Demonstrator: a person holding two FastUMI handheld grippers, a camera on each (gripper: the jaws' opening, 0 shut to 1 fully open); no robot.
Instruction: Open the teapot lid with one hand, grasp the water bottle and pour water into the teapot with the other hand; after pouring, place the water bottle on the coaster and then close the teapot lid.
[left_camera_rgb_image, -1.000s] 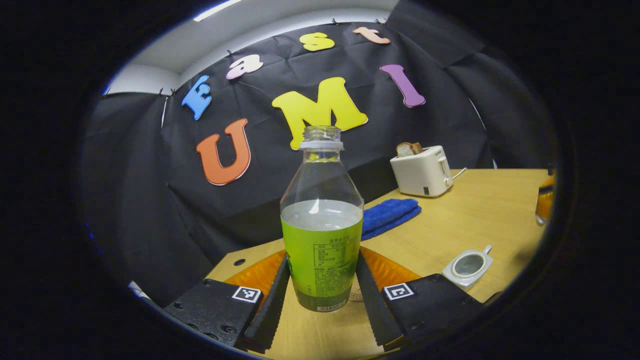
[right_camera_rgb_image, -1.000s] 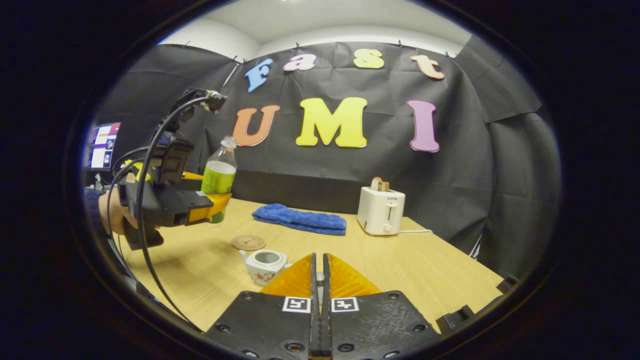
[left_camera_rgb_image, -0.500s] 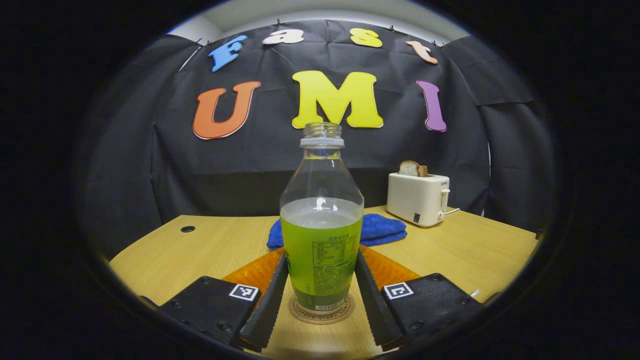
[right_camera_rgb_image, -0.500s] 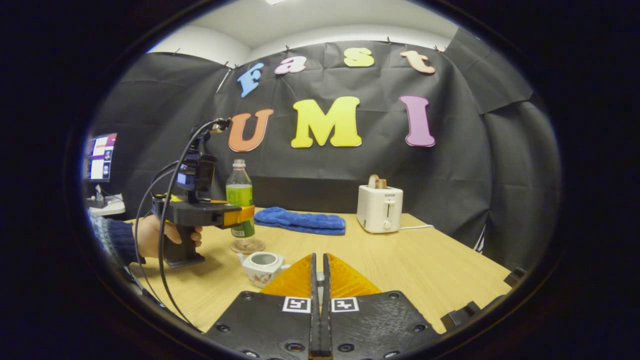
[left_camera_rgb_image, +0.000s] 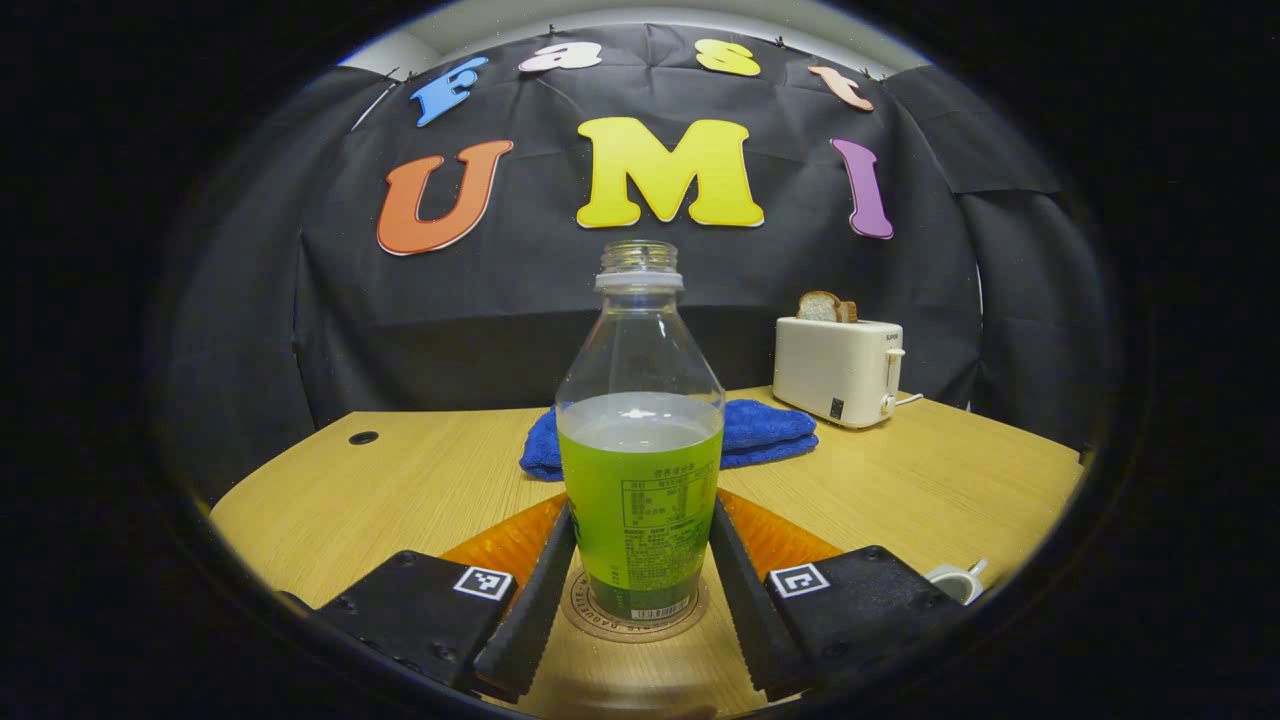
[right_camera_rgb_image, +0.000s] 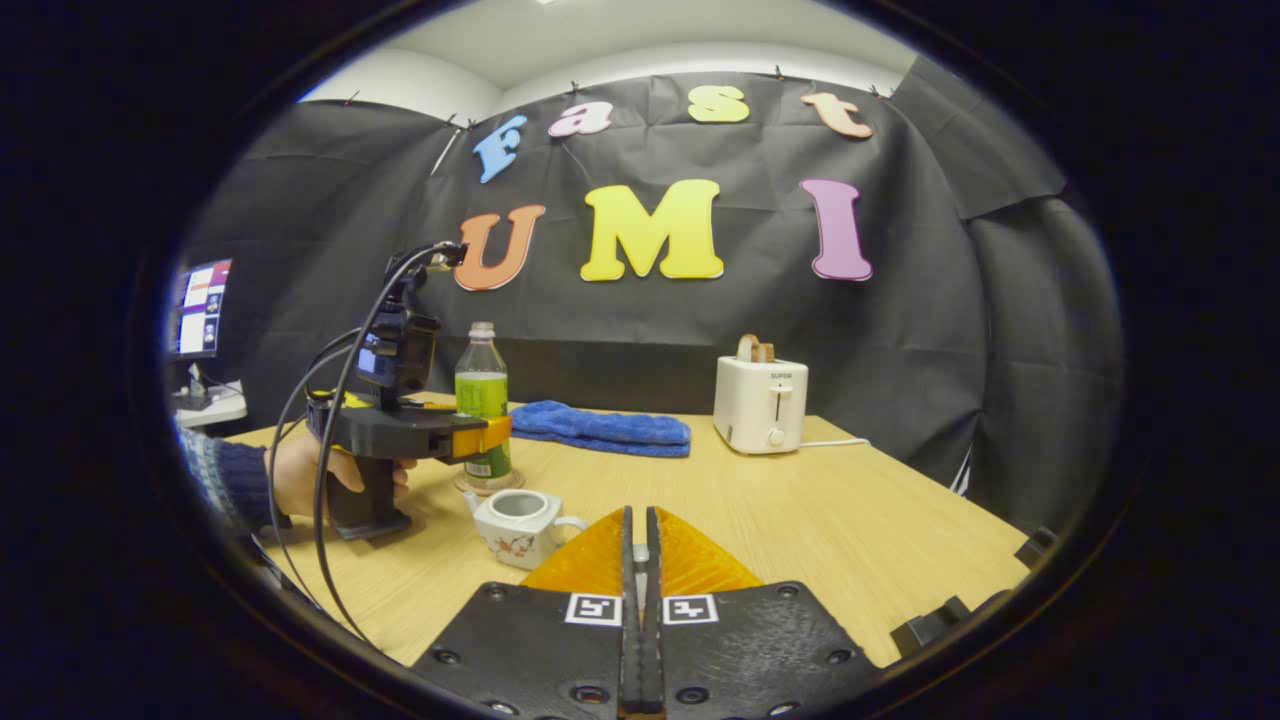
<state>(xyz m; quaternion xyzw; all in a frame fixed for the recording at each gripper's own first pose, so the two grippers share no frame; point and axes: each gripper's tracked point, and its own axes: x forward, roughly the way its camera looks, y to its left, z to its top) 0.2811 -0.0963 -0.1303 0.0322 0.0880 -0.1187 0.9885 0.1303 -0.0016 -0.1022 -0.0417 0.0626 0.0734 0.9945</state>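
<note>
Left claw (left_camera_rgb_image: 637, 600) pinching water bottle (left_camera_rgb_image: 640, 440) low, standing on coaster (left_camera_rgb_image: 633, 618). Half-full, smooth plastic, squeezable, likely slippery. Teapot (right_camera_rgb_image: 517, 521) open at 10 o'clock of right claw (right_camera_rgb_image: 636, 620), pressed together.

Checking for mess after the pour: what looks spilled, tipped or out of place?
Nothing stands out. The water bottle stands upright, centred on the coaster; the table around the open teapot looks dry. Towel and toaster sit undisturbed.
</note>
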